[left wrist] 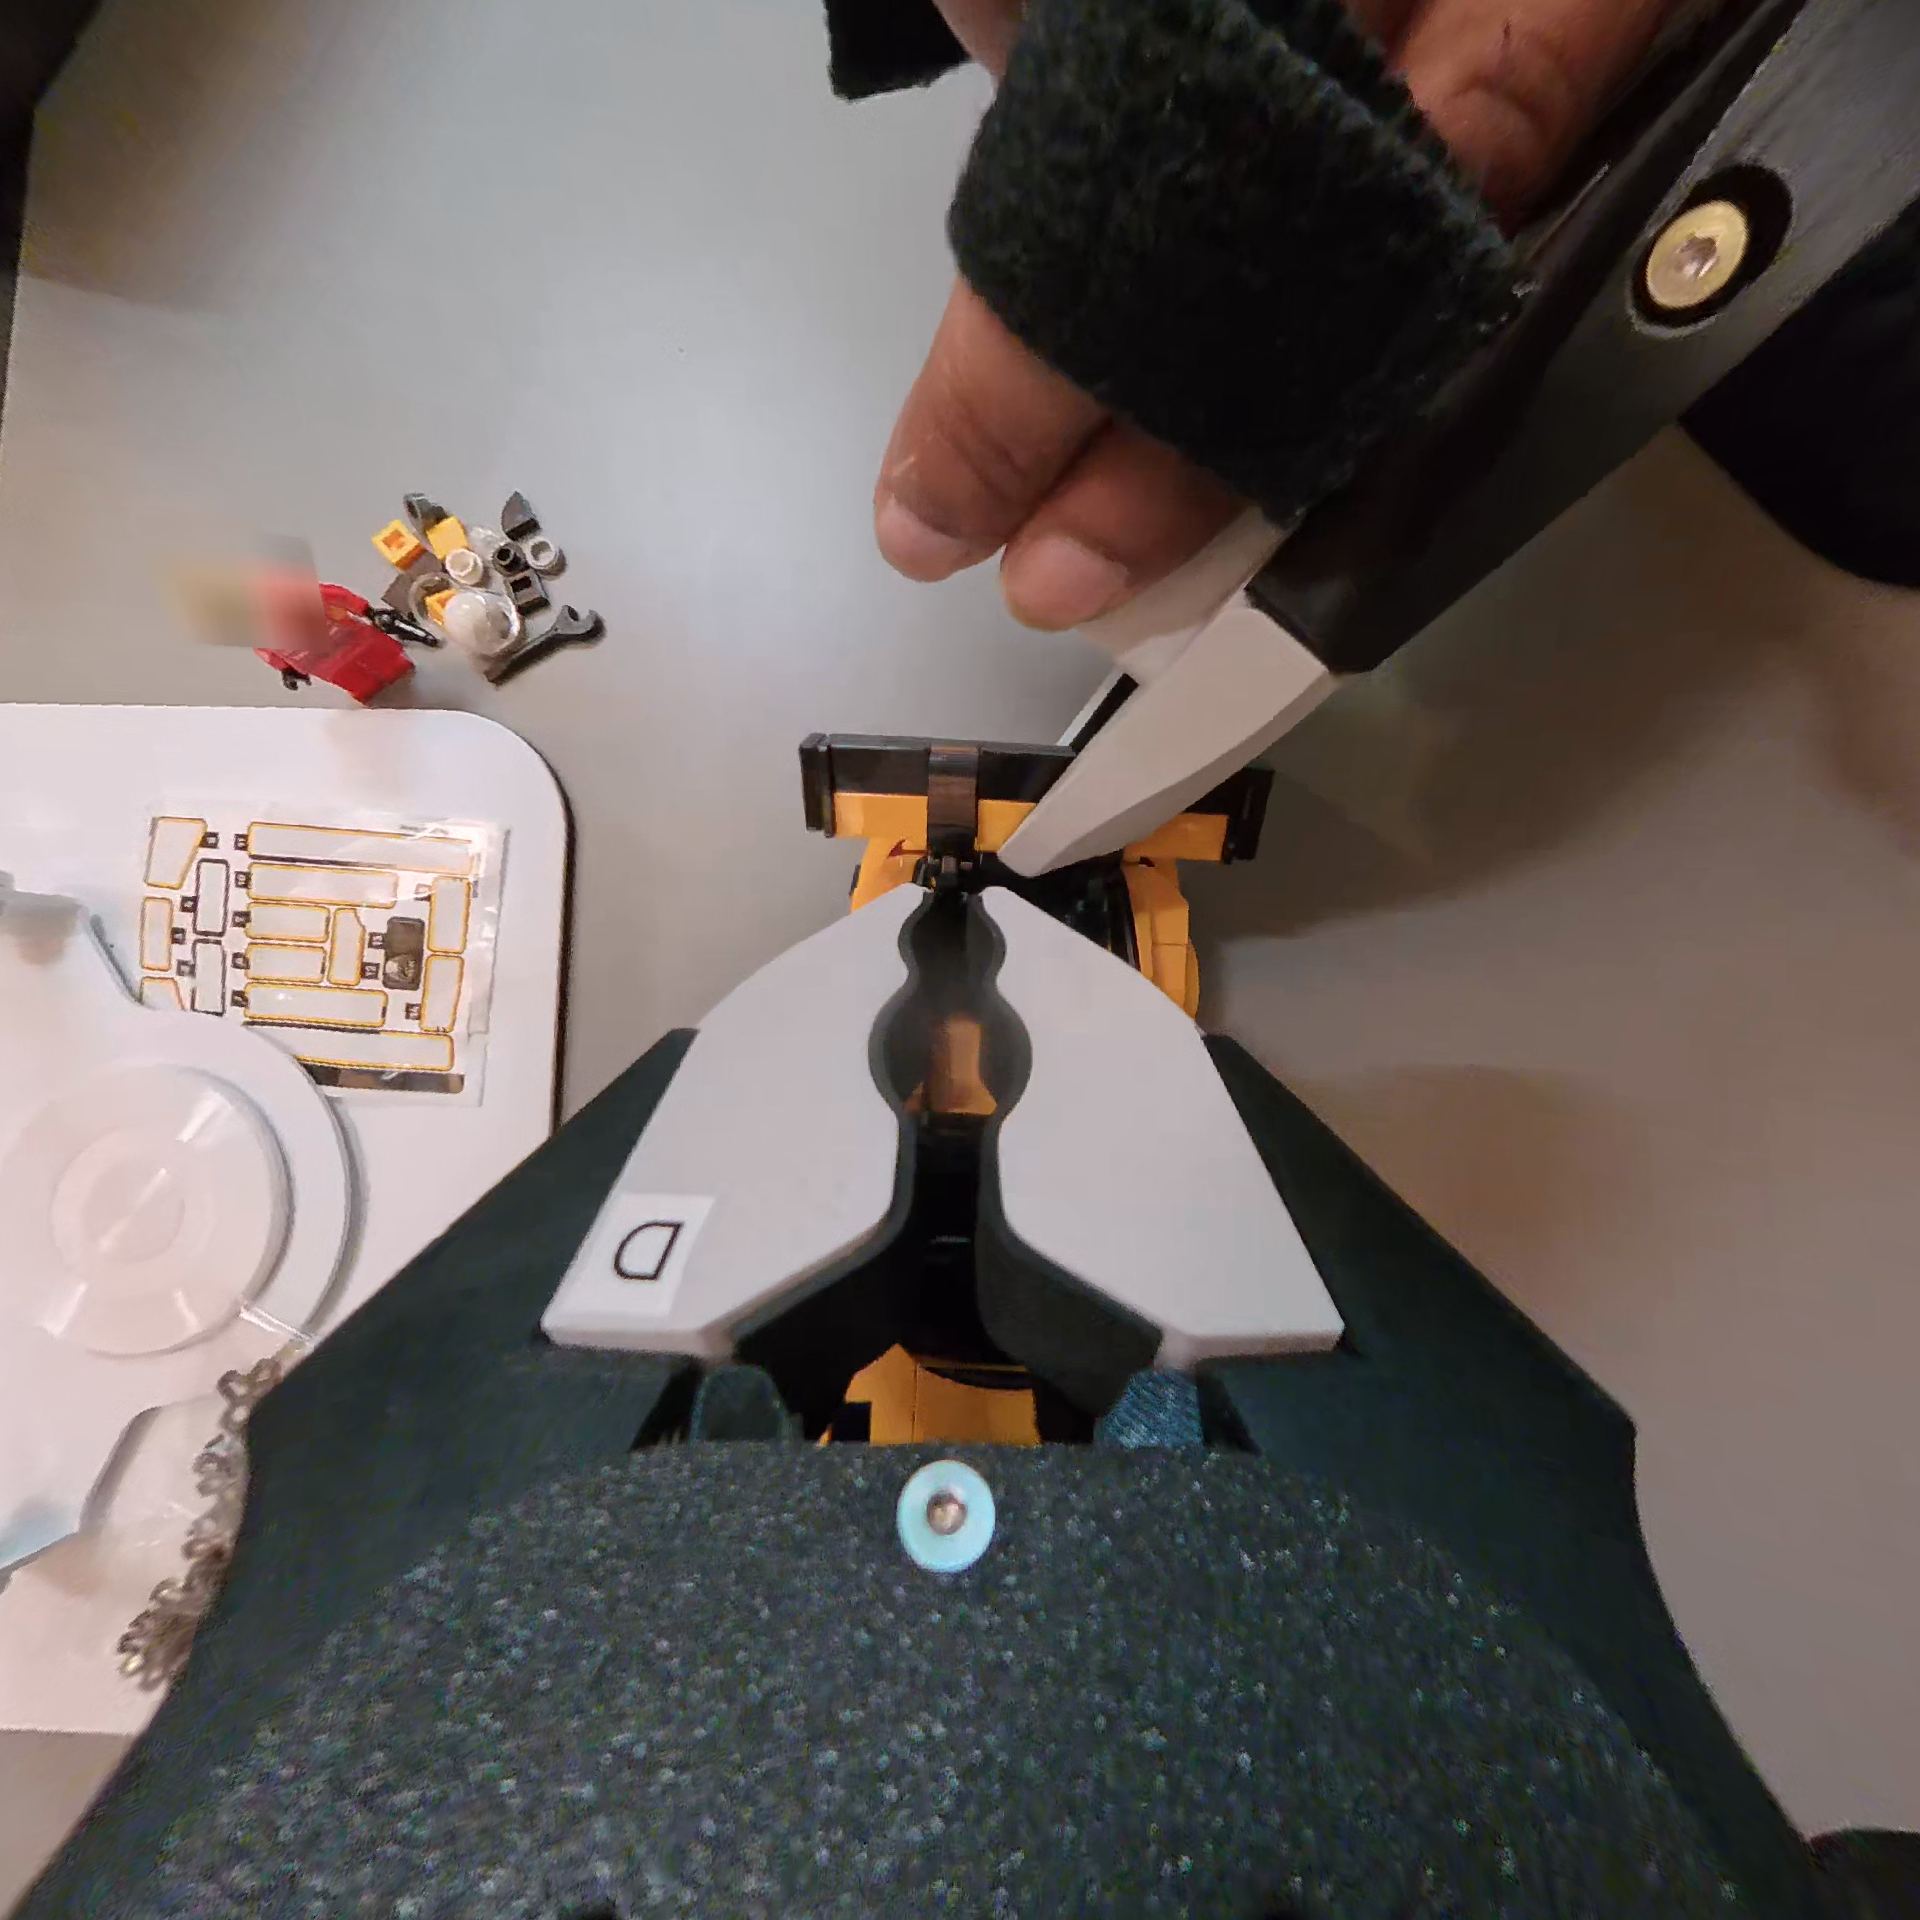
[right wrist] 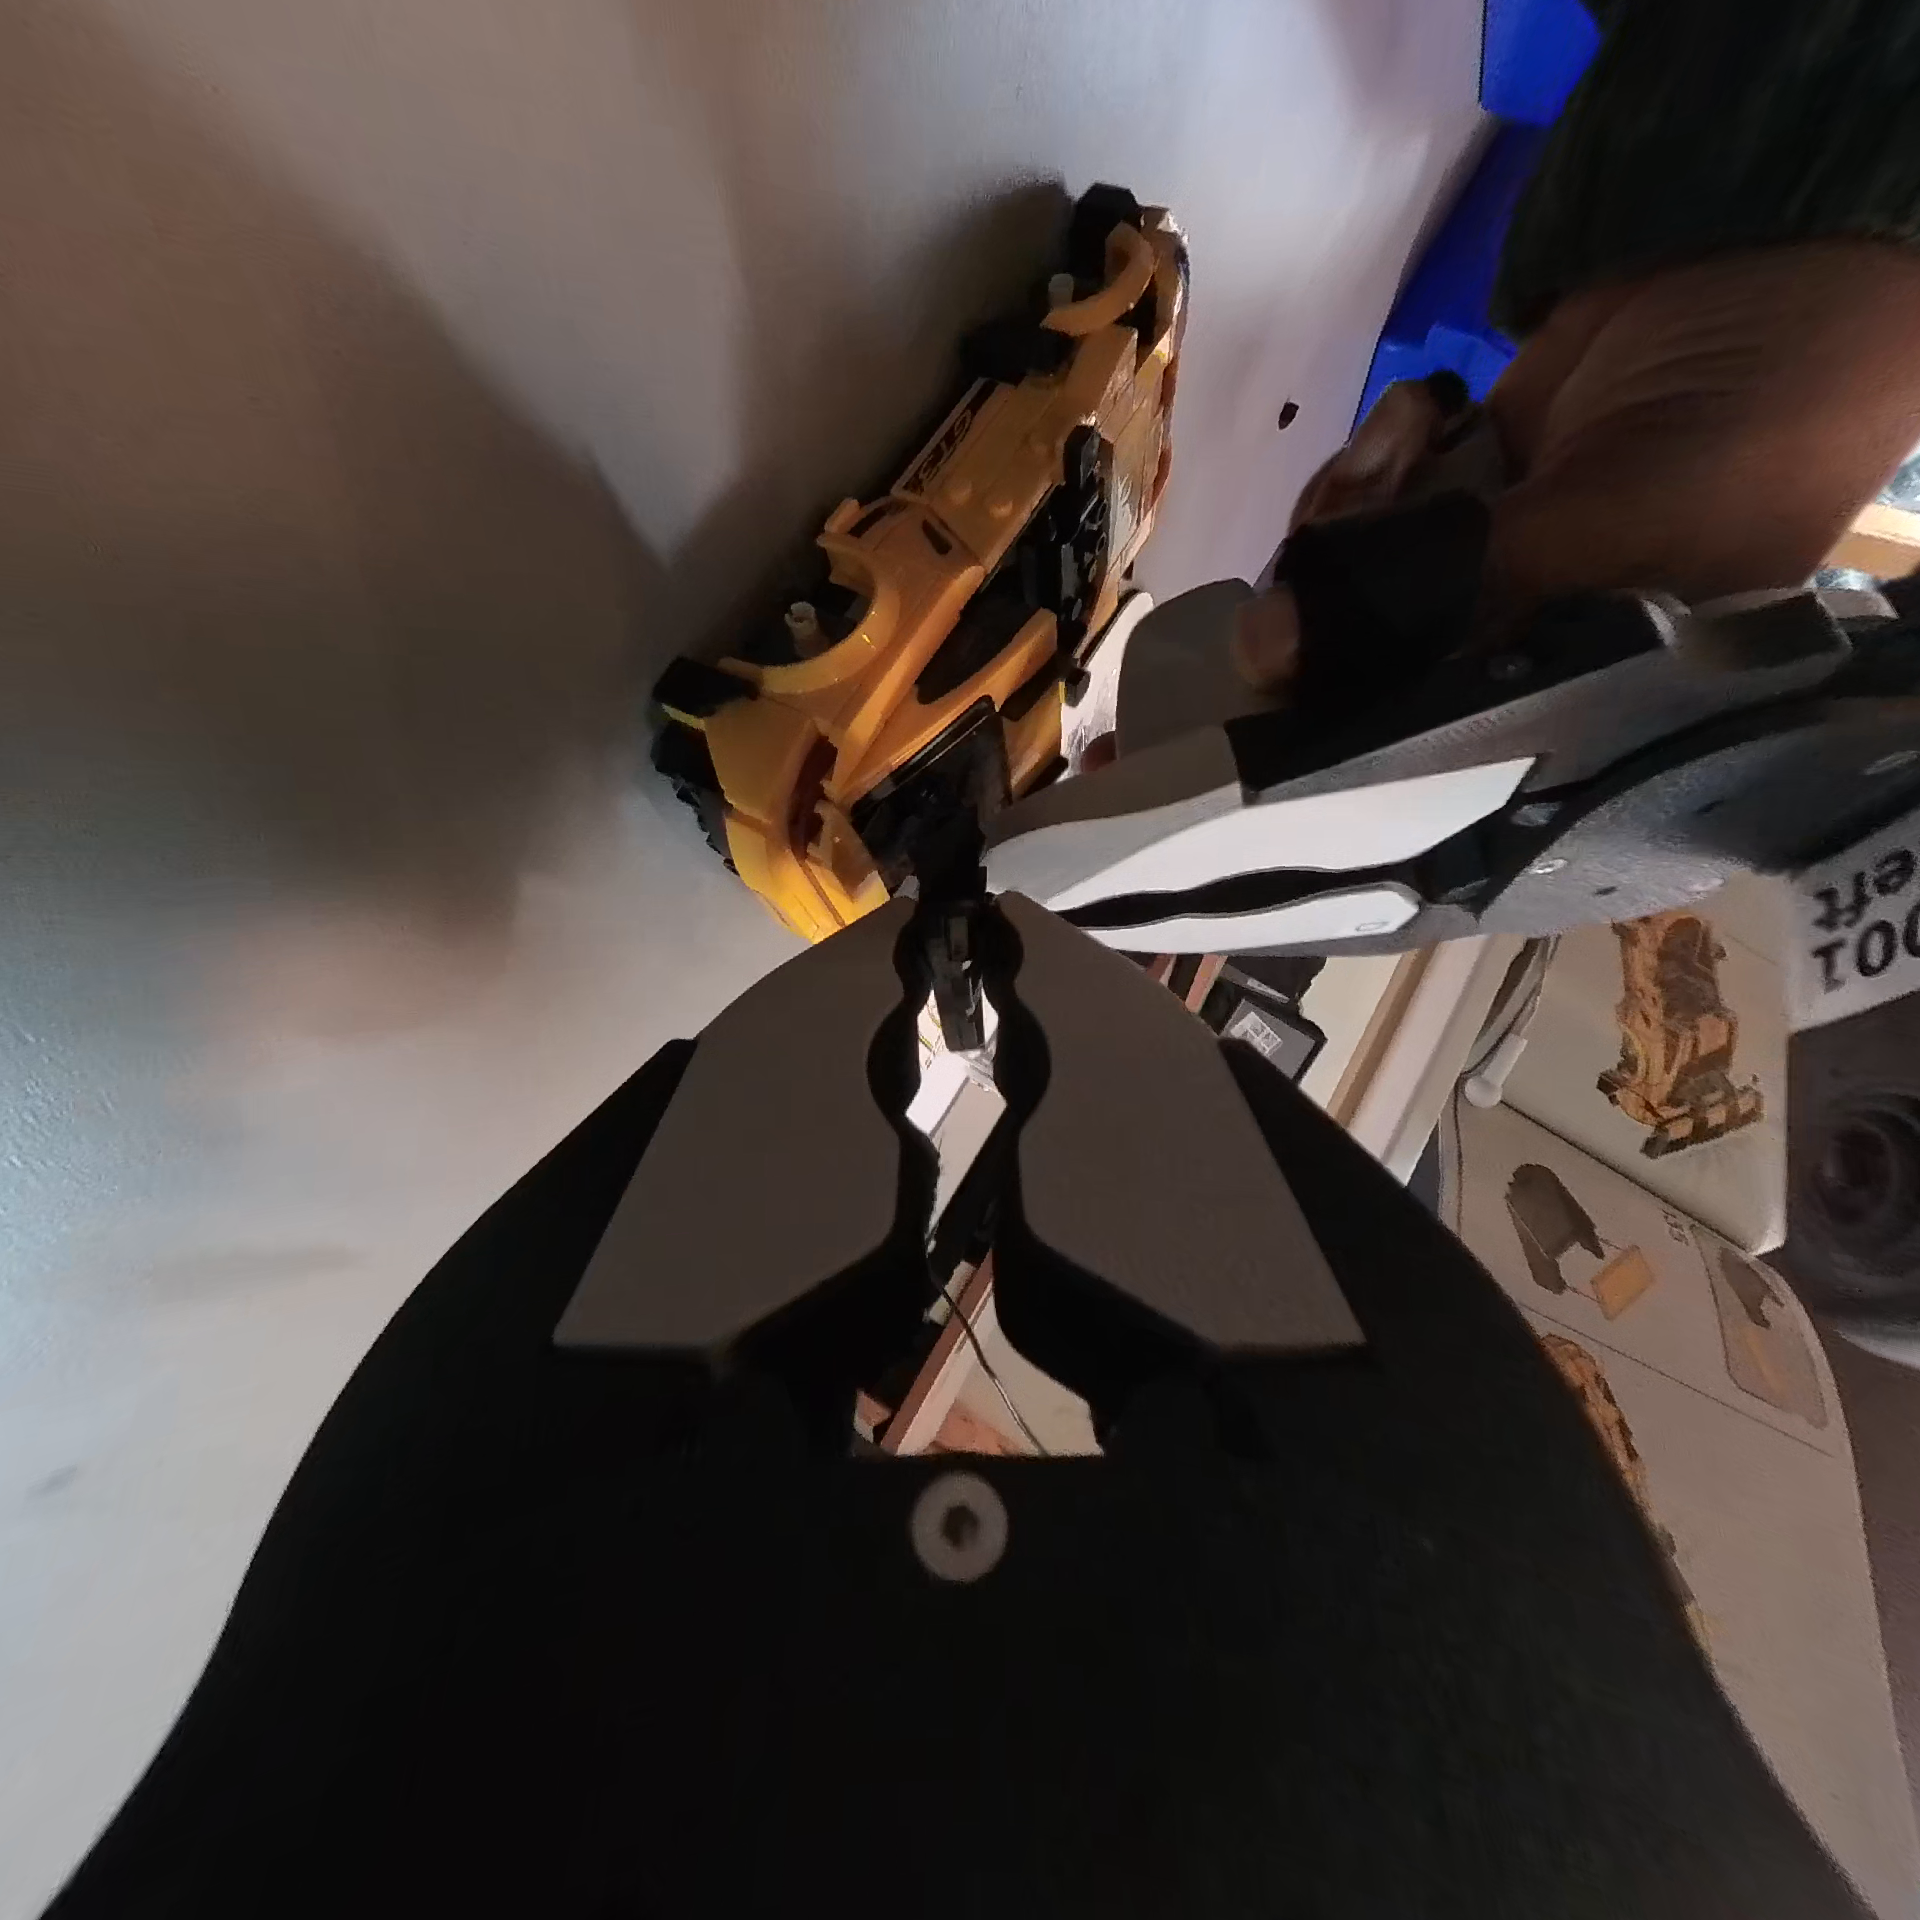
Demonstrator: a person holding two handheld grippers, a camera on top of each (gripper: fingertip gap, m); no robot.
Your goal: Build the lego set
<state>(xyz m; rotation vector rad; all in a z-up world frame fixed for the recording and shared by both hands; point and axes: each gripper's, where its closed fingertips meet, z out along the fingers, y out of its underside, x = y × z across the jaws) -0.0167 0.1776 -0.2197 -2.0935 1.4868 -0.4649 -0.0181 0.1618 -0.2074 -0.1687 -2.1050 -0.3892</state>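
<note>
Writing: white label [left wrist: 649, 1252] with a single printed letter on one finger of the left gripper [left wrist: 951, 896]. White tag [right wrist: 1860, 935] with print on that same gripper's body, seen from the right wrist view. Sticker sheet [left wrist: 312, 945] in a clear sleeve on the white board [left wrist: 520, 769], outlines in yellow, lettering too small to read. Open booklet [right wrist: 1662, 1299] with build diagrams at the right of the right wrist view. Some print on the car's yellow flank, blurred.

Pose: right hand [left wrist: 1018, 488] coming in from the upper right, strapped in with a black band, right gripper [left wrist: 1023, 854] angled down to the rear of the car [left wrist: 883, 774]. Left hand [right wrist: 1662, 416] gripping its tool from the right side, fingers lying almost level.

Jaws: left gripper [right wrist: 1013, 847] narrow, tips nearly together, pinched on a black part at the back of the car just below the black wing. Right gripper [right wrist: 951, 925] also narrow, clamped on a small black piece [right wrist: 958, 997] that runs between its fingers up to the car's rear. Tips of both grippers just beside each other there.

Position: car [right wrist: 935, 623], yellow and black, on the grey table [left wrist: 675, 312], partly under the left gripper. Loose pieces [left wrist: 478, 582] in a heap well apart, beyond the white board.
</note>
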